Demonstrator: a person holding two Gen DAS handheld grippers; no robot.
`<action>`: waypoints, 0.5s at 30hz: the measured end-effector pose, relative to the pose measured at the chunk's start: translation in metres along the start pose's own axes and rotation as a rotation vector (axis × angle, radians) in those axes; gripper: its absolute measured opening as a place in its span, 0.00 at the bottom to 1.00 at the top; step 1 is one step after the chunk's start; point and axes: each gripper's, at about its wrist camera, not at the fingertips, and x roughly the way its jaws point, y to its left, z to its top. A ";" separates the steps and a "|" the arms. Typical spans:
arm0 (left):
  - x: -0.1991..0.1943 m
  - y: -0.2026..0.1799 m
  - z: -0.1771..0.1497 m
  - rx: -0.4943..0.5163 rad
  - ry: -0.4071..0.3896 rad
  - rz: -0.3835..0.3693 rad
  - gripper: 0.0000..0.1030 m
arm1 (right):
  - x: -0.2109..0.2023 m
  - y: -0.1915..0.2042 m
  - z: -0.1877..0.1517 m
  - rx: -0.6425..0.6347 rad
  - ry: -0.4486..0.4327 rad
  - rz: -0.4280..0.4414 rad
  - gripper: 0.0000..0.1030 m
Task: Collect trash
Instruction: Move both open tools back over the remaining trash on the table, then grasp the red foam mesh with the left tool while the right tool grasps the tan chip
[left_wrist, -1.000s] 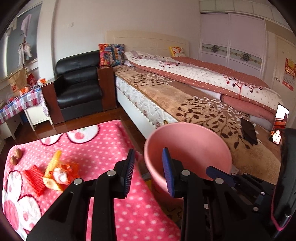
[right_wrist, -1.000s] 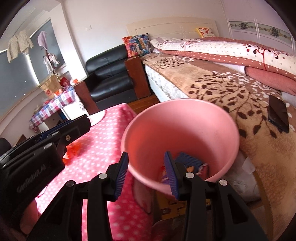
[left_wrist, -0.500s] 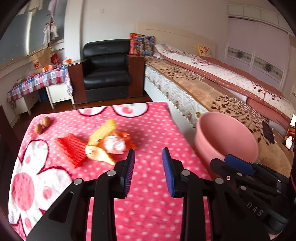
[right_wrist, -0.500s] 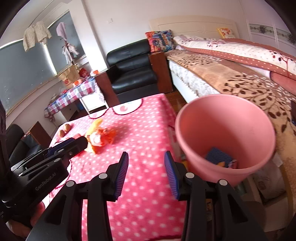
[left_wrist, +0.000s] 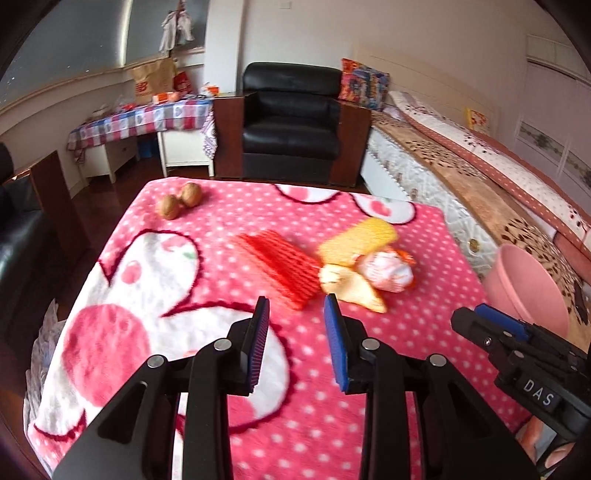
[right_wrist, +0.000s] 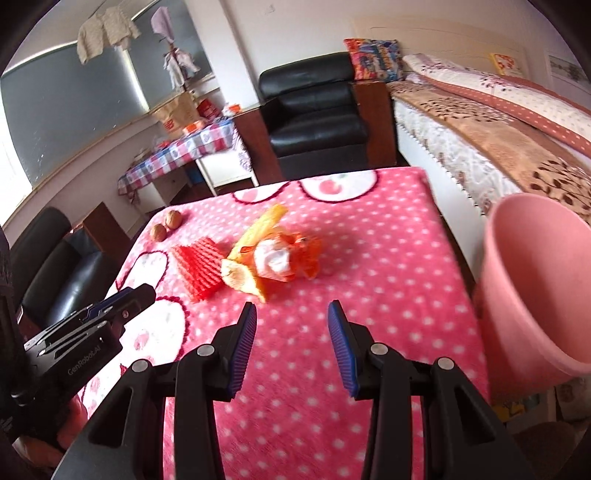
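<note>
Pink polka-dot blanket (left_wrist: 229, 280) covers the table in a bedroom, and both grippers hang over its near part. Nearest to the camera, the left gripper (left_wrist: 295, 308) has its blue pads apart with nothing between them, and the right gripper (right_wrist: 291, 314) is the same, parted and empty.

Just past the left pads lies the red foam fruit net (left_wrist: 282, 264). It looks very light and soft, so it will flatten under the pads and should not slip. I would take it at the near end, where it lifts a little from the blanket.

Touching it on the right is a small heap: pale peel pieces (left_wrist: 352, 286), a crumpled white tissue in an orange wrapper (left_wrist: 386, 267), and a yellow foam net (left_wrist: 358, 240) leaning on top. All of these seem light and limp. The peel may be moist and could slide or tear. The tissue bundle is the thickest part, so a grip across its middle is probably safest. Because the pieces touch, lifting one may drag another.

Farther, near the far left edge, two walnuts (left_wrist: 179, 201) sit together. They are hard and round and may roll away from the pads.

At the right, beside the table, the pink bucket (right_wrist: 532, 273) stands ready, in front of the bed (right_wrist: 491, 133).
</note>
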 end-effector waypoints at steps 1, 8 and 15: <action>0.002 0.005 0.001 -0.012 -0.001 0.004 0.30 | 0.007 0.006 0.002 -0.015 0.012 0.007 0.39; 0.027 0.019 0.012 -0.057 0.041 0.011 0.30 | 0.048 0.025 0.012 -0.055 0.081 0.052 0.39; 0.058 0.024 0.021 -0.112 0.104 -0.003 0.30 | 0.078 0.032 0.017 -0.080 0.134 0.069 0.39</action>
